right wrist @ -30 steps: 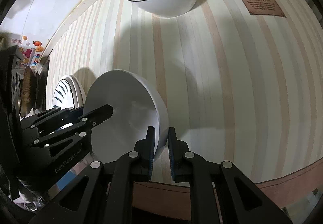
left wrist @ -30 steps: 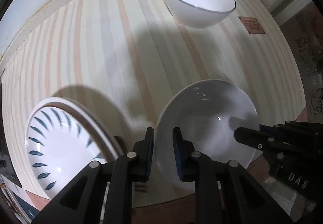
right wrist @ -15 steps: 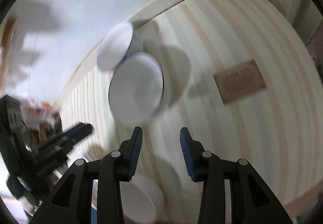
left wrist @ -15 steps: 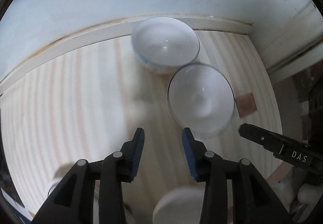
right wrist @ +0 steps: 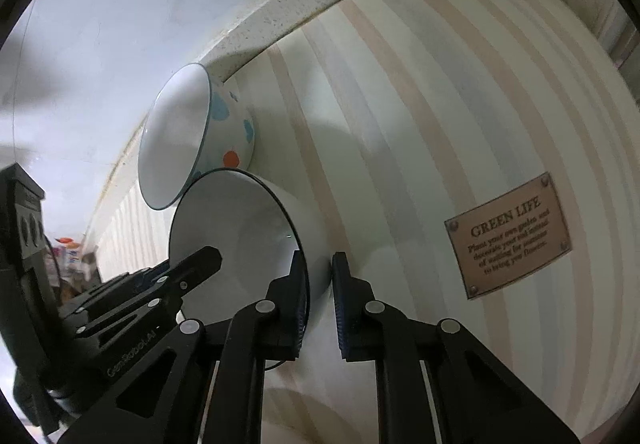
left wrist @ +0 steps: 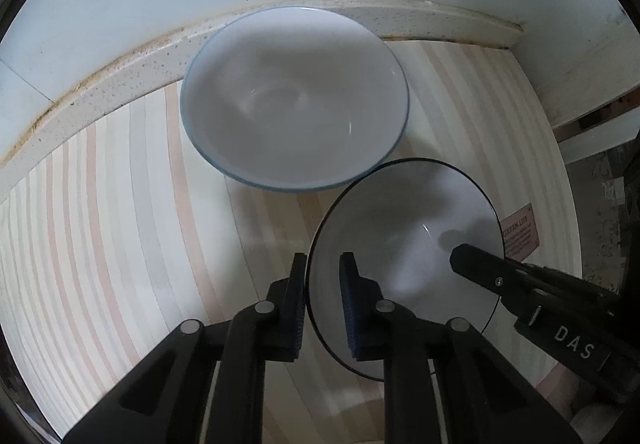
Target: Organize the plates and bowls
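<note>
A white bowl with a thin black rim [left wrist: 404,240] stands on the striped tablecloth, also in the right wrist view [right wrist: 240,228]. My left gripper [left wrist: 323,296] is open, its jaws astride the bowl's left rim. My right gripper [right wrist: 319,288] is open, its jaws astride the opposite rim and wall. Each gripper shows in the other's view: the right gripper's fingers [left wrist: 516,280], the left gripper's fingers [right wrist: 160,284]. A white bowl with a blue rim and coloured dots [left wrist: 294,95] [right wrist: 188,135] stands just behind it, by the wall.
The striped tablecloth [left wrist: 120,224] ends at a speckled ledge [left wrist: 120,83] under a white wall. A brown "GREEN LIFE" tag [right wrist: 508,236] lies on the cloth to the right of the bowls. Cluttered items sit far left [right wrist: 72,252].
Both grippers let go of the plain white bowl near the front, opened, rose and moved back. Now they straddle the black-rimmed bowl's rim on both sides.
</note>
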A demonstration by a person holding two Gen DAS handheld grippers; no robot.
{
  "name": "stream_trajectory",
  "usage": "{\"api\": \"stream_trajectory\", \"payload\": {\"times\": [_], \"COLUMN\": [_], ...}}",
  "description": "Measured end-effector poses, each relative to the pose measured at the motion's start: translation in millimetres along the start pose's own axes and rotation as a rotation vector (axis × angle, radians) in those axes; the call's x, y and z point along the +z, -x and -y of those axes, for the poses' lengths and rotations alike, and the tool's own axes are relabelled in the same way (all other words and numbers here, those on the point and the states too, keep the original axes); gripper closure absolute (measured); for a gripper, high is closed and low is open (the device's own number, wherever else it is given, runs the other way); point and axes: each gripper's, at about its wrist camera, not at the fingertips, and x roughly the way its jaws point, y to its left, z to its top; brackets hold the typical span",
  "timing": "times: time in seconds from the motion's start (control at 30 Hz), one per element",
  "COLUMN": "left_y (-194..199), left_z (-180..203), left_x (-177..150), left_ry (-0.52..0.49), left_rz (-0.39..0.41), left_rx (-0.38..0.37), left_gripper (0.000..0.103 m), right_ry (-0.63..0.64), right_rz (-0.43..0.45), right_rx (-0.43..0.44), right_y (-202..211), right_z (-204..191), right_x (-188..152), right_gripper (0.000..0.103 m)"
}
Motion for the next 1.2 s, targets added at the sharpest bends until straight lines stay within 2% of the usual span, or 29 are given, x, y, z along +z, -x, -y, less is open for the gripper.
{"api": "stream_trajectory", "payload": {"times": [0.2,0.37,0.53,0.73,0.93,1.2], "left_y": [18,49,91,120,126,102], "left_z": [-1,2,2,3,5,8], "left_x": [-6,-18,-51,-93,-129,-163], "left_ry": [-0.001,-0.013,-0.028,-0.023,-0.023,-0.023], "left_rz": [0.029,0.06,0.094,0.101,0.079,0.004], "left_rx": [-0.002,-0.004,-0.007,-0.009,0.003,0.026], "left_gripper": [0.089,0.089,0.089,0.089,0.089,0.089], "right_ry": [0.028,0.065,0.106,0.167,0.221,0.243], "right_rz": [0.014,0.032,0.047,0.024,-0.03,-0.11], "right_rx": [-0.003,0.01,0.033,0.046,0.052,0.034], "right_y": [8,36,70,96,104,81], "right_z": [-9,-19,-31,-35,-42,-35], "right_x": [-7,-19,-46,-92,-139,-173], "right_gripper": [0.091,0.091,0.091,0.091,0.091,0.091]}}
